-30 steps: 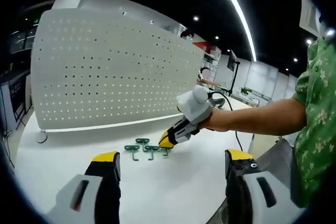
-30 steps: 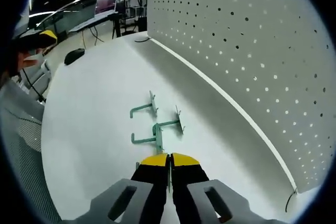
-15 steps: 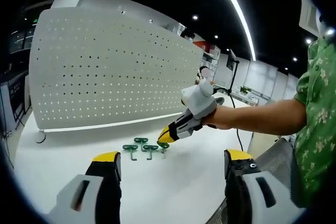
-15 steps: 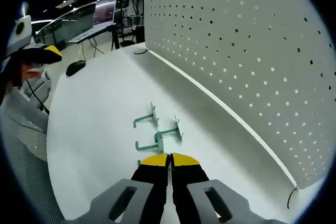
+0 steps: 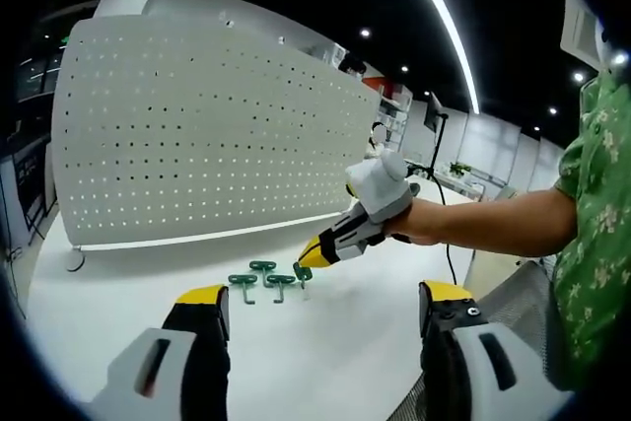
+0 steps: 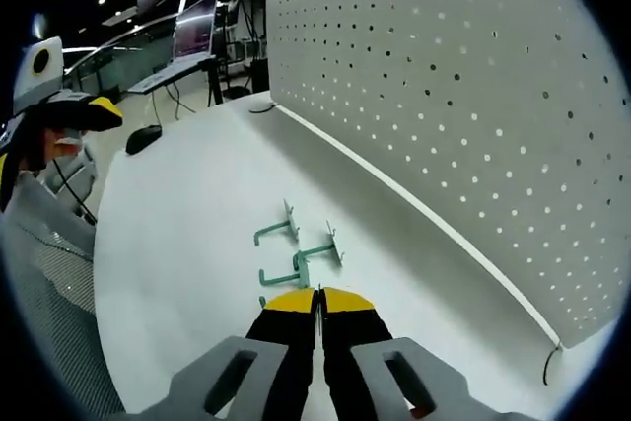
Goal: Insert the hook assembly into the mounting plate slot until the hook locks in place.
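Early stage: right gripper (image 5: 314, 255) jaws closed on one green hook (image 5: 302, 272), raised just off the worktop (image 6: 177, 214) above three spare hooks (image 6: 296, 246), left gripper (image 5: 315, 317) jaws open and empty, nothing yet seated in the pegboard (image 5: 197, 135); carry and insertion left

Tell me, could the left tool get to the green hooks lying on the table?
Probably yes: the left tool is open, and bare table lies between it and the green hooks. The right tool hangs just beside them, though.
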